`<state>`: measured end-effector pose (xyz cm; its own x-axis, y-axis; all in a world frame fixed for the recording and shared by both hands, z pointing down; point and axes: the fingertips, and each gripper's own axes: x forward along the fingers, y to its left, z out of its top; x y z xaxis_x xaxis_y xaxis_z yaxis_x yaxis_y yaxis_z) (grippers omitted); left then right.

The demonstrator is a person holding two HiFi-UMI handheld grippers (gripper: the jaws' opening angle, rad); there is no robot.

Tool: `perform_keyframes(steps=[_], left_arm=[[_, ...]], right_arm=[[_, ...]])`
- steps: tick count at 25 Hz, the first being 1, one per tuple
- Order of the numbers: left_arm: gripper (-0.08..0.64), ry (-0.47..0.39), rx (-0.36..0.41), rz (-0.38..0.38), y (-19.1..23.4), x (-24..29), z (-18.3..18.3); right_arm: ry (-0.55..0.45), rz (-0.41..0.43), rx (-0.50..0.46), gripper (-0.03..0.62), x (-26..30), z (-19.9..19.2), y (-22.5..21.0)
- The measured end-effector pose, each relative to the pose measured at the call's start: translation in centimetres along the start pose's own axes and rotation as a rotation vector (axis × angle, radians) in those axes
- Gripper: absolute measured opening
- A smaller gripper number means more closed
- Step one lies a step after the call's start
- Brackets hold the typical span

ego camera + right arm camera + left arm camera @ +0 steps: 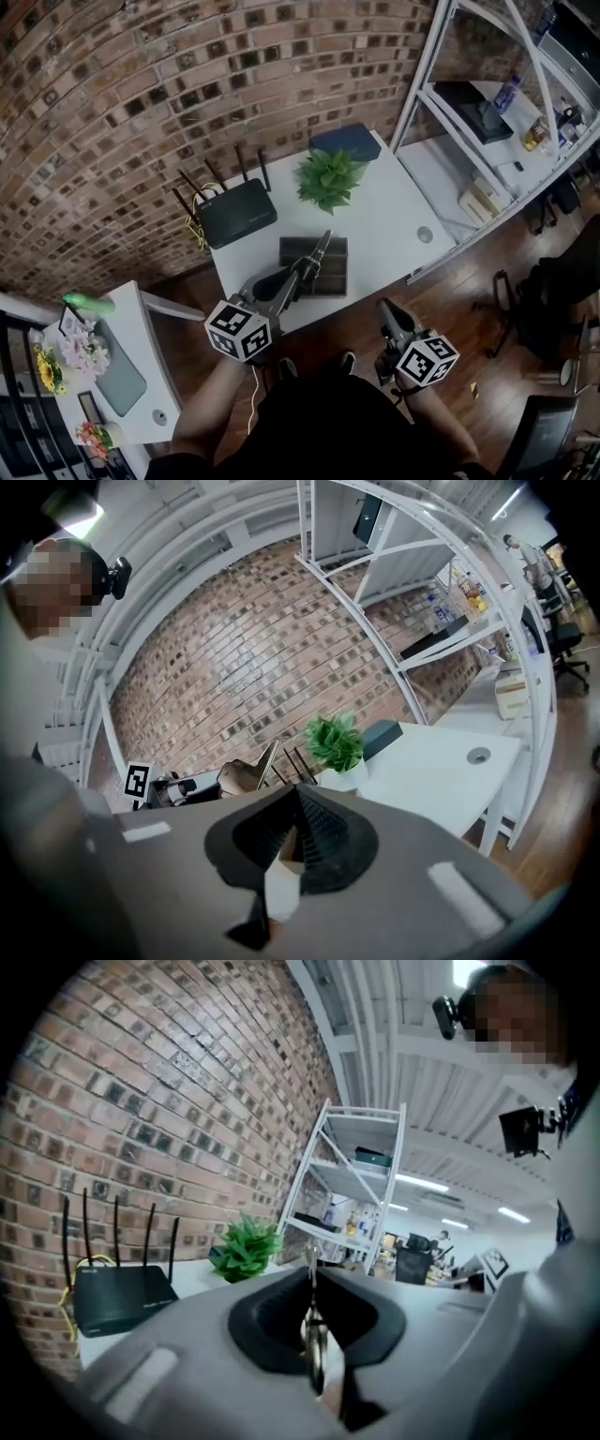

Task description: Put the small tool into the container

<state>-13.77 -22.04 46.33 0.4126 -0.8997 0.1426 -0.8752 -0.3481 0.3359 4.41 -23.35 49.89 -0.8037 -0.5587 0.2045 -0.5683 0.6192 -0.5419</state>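
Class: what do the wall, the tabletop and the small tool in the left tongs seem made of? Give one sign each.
The wall: matte brick; mortar joints show.
The tabletop: smooth white, perhaps laminate; even sheen.
The small tool: likely bare metal; it glints.

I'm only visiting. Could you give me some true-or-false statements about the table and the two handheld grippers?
1. A green plant stands on the white table. True.
2. In the head view, the black router sits right of the plant. False: it sits left of it.
3. The left gripper has its jaws wide apart. False: they are together, above the dark container.
4. The right gripper hangs over the table. False: it is past the front edge, over the floor.
5. The container lies on the table. True.
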Motion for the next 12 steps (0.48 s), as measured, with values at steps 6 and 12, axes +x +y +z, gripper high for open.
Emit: perform_keyframes(steps=[6, 12], left_arm=[[0.020, -0.050, 0.047, -0.056, -0.5, 2.4, 1.6], [0.020, -0.033, 0.061, -0.158, -0.4, 5.8, 0.3]], right_arm=[[0.012, -0.023, 0.021, 0.009, -1.1, -1.6, 0.3], [0.010, -0.080, 0.031, 0.009, -2.6, -2.3, -0.6]])
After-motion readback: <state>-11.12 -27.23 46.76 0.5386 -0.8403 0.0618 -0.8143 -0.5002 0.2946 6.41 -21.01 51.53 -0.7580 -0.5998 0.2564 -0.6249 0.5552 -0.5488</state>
